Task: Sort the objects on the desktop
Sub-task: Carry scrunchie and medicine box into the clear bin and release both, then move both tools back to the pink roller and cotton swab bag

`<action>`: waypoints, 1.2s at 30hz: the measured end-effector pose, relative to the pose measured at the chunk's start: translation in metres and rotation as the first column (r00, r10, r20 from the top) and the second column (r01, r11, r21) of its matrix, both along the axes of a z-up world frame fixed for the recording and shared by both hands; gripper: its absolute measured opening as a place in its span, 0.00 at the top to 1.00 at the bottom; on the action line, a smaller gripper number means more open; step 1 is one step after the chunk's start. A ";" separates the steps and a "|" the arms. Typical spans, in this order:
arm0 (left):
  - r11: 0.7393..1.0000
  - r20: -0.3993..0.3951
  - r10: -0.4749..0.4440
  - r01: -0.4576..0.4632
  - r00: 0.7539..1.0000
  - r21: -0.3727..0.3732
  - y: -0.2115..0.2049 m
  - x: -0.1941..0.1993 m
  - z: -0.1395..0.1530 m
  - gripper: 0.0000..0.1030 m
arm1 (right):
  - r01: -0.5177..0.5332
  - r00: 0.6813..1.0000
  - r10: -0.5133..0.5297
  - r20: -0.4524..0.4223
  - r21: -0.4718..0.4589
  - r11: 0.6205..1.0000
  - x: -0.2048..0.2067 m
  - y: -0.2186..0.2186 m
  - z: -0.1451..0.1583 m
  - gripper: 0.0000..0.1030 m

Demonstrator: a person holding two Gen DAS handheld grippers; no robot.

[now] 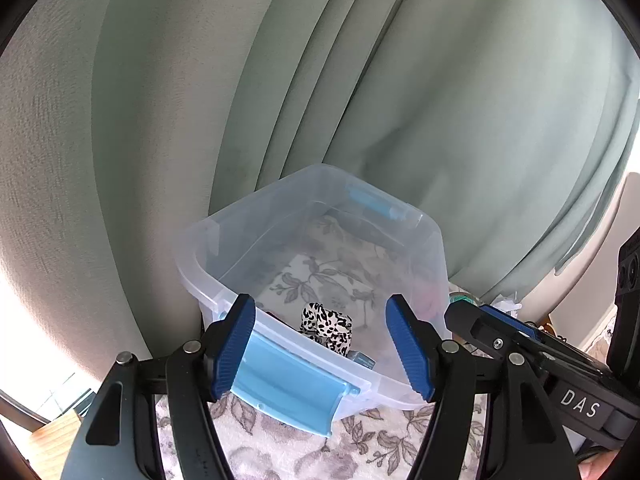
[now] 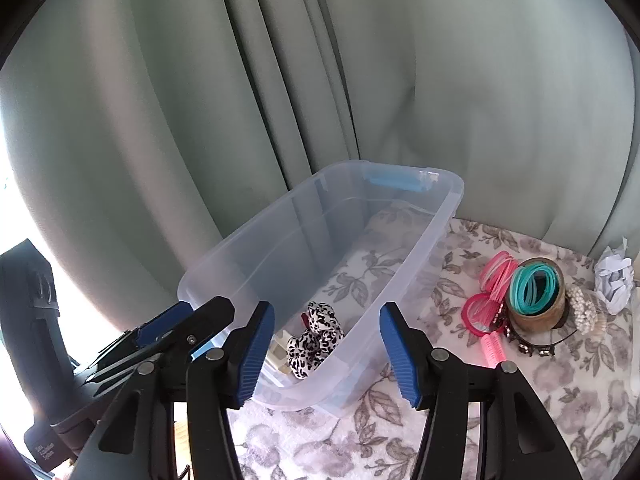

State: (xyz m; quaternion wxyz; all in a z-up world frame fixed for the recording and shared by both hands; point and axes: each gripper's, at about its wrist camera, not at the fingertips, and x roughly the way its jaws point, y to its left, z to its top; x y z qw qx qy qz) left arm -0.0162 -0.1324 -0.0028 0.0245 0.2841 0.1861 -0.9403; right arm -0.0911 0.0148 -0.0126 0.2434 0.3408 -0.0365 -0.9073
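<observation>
A clear plastic bin (image 1: pixel 224 236) with light blue handles stands on a floral cloth; it also shows in the right wrist view (image 2: pixel 248 240). A leopard-print scrunchie (image 1: pixel 328 326) lies inside its near end, also seen in the right wrist view (image 2: pixel 316 334), next to a small pale item. My left gripper (image 1: pixel 324 352) is open and empty above the bin's near rim. My right gripper (image 2: pixel 326 354) is open and empty over the same end. Pink rings (image 2: pixel 494 276), teal rings (image 2: pixel 534 286) on a brown roll, a pink roller (image 2: pixel 494 350) and a pearl scrunchie (image 2: pixel 582 306) lie right of the bin.
A green curtain (image 1: pixel 360 80) hangs close behind the bin. Crumpled white paper (image 2: pixel 614 276) sits at the far right. A black studded band (image 2: pixel 536 346) lies by the brown roll. The table's left edge and wooden floor (image 1: pixel 48 436) show at lower left.
</observation>
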 end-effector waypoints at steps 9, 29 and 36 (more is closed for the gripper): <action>1.000 -0.019 -0.020 0.020 1.000 -0.005 0.008 0.004 0.007 0.33 | 0.007 1.000 -0.007 -0.012 -0.010 1.000 0.008 0.008 0.003 0.35; 0.944 -0.075 -0.323 0.315 0.943 -0.101 0.116 0.002 0.035 0.33 | 0.463 0.884 -0.467 -0.018 -0.107 0.880 0.037 0.186 0.016 0.33; 0.887 0.030 -0.439 0.438 0.898 -0.147 0.173 -0.004 0.009 0.33 | 0.514 0.857 -0.513 0.035 -0.092 0.853 0.049 0.216 -0.006 0.33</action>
